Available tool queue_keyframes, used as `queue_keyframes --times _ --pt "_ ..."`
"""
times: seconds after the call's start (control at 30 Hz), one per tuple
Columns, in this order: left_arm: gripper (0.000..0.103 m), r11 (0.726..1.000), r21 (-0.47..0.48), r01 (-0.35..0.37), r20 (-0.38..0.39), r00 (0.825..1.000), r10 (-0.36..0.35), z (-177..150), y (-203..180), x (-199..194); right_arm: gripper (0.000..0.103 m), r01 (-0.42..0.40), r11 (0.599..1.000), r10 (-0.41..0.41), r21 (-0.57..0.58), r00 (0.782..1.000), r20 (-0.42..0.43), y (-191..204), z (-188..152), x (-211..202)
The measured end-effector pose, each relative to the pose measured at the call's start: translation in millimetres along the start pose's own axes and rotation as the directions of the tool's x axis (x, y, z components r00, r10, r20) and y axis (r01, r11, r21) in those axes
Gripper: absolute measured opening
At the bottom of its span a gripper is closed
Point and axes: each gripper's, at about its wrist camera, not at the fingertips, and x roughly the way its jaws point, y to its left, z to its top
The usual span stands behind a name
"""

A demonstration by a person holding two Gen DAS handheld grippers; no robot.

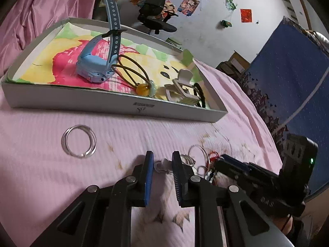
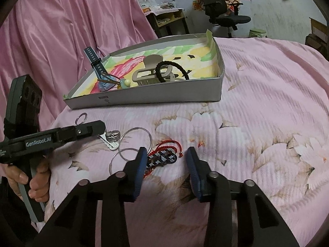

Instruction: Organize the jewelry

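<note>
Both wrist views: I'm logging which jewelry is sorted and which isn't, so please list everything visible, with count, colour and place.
Box tray: one, grey, colourful paper lining, on the bedspread.
Watch: one, light blue, in the tray.
Hair tie with beads: one, brown loops, amber bead, in the tray.
Hair claw clip: one, beige, in the tray.
Braided hair tie: one, black, against the clip.
Stacked thin bangles: silver, on the bedspread, apart from the rest.
Large wire hoops: two, silver, on the bedspread.
Band ring: one, silver, by the left gripper's tip.
Small ring: one, silver, near the tray.
Cord bracelets: red and dark blue, tangled.
Bedspread: pink, floral.
Office chair: one, black, background.
Left gripper: open.
Right gripper: open, over the bracelets.
</note>
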Motion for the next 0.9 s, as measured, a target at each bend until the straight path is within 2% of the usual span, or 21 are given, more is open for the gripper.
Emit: queue_keyframes --times 0.03,0.17,0.47,0.57,0.9 --pt "0.017 1.0 0.008 -0.003 -0.002 1.0 0.003 -2.5 -2.2 -1.9 0.025 -0.004 1.0 0.004 0.0 1.0 -0.001 -0.2 0.0 0.2" --pt "0.016 0.999 0.037 -0.011 -0.021 1.0 0.012 -12.7 -10.1 -8.6 0.017 -0.022 1.0 0.022 0.005 1.0 0.005 -0.9 -0.5 -2.9" --pt "0.013 0.995 0.089 -0.046 -0.074 0.996 0.053 -38.7 -33.2 -19.2 0.009 -0.041 0.999 0.041 -0.004 0.999 0.008 -0.1 -10.8 -15.7" --pt "0.006 0.994 0.094 -0.05 -0.087 0.995 0.058 -45.9 -37.0 -22.0 0.009 -0.048 0.999 0.048 -0.011 0.999 0.005 1.3 -13.4 -17.7" --pt "0.006 0.992 0.114 -0.061 -0.089 0.993 0.072 -47.7 -38.3 -17.6 0.007 -0.074 0.995 0.073 -0.064 0.997 -0.029 12.7 -21.4 -17.6"
